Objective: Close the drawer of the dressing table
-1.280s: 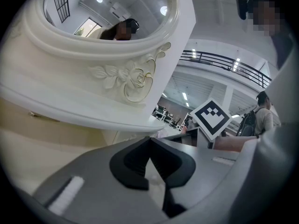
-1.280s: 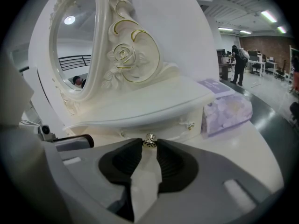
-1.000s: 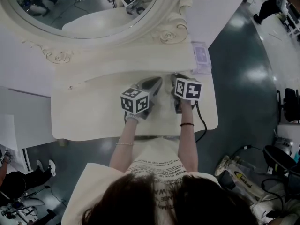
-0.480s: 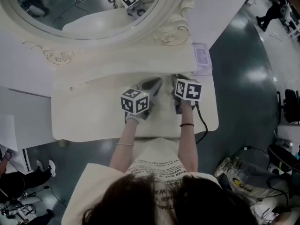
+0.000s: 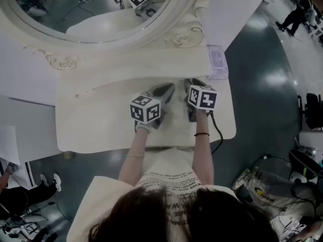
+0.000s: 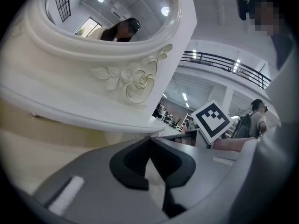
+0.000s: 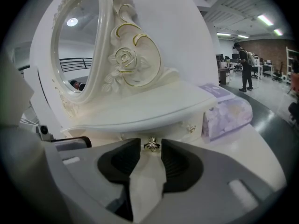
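The cream dressing table (image 5: 91, 120) carries a row of small drawers under its mirror shelf. In the right gripper view a gold drawer knob (image 7: 151, 145) sits between the tips of my right gripper (image 7: 151, 142). Its jaws are opening and a thin gap shows on each side of the knob. That drawer front (image 7: 135, 135) lies in line with the neighbouring front (image 7: 180, 125). My left gripper (image 6: 150, 139) rests over the tabletop just left of the right one, tips together and nothing in them. From above, the left gripper (image 5: 164, 91) and right gripper (image 5: 192, 84) point at the shelf.
An oval mirror (image 5: 91, 9) in a carved frame stands behind the shelf. A lilac tissue pack (image 5: 217, 62) lies at the table's right end. A black cable (image 5: 218, 132) hangs off the front right edge. People and equipment are on the floor around.
Both grippers stay where they were. Only people in the background have shifted.
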Demonstrator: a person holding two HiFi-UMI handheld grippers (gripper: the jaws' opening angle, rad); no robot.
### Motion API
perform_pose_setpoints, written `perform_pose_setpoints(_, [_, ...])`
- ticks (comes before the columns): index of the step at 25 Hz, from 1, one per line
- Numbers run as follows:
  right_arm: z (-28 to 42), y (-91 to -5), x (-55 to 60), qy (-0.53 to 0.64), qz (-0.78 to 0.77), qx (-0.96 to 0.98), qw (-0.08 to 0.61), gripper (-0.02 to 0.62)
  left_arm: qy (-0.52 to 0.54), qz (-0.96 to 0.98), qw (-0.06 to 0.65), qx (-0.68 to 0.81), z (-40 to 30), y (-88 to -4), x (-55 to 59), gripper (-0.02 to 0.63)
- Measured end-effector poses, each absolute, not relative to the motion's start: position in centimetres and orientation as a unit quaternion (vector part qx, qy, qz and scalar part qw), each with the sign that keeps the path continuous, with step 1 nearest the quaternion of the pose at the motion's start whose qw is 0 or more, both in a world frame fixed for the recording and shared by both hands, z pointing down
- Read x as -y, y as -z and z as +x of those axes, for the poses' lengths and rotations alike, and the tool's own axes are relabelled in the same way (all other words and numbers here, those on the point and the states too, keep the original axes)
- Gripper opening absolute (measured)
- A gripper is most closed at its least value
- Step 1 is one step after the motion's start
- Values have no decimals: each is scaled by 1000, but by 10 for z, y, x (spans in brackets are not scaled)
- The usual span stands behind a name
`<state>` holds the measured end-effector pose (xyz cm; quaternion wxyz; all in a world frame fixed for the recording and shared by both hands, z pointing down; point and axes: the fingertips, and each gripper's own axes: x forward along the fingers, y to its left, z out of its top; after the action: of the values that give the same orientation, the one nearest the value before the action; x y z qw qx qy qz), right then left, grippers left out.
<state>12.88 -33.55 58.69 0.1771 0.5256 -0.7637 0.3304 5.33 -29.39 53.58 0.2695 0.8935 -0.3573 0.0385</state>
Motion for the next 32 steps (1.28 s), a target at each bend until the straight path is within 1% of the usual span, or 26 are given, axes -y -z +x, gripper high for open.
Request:
perform_pose_setpoints(9, [132, -575, 325, -303, 526, 782, 140, 138, -30, 898, 260, 353, 50, -526, 287, 2])
perform_pose_setpoints(14, [138, -550, 316, -280, 517, 802, 107, 138, -26, 904, 251, 346, 52, -515, 278, 2])
perform_pose_setpoints(17, [133, -536, 308, -266, 496, 820, 103, 137, -20, 909, 242, 340, 51, -508, 272, 2])
perform_pose_setpoints(20, [129, -527, 294, -247, 486, 832, 106, 114, -16, 915, 232, 330, 51, -500, 265, 2])
perform_pose_setpoints(28, [113, -503, 258, -225, 461, 855, 78, 95, -11, 934, 193, 299, 55, -473, 240, 1])
perform_pose_setpoints(32, [111, -484, 247, -210, 459, 861, 58, 55, -8, 941, 179, 286, 58, -463, 227, 0])
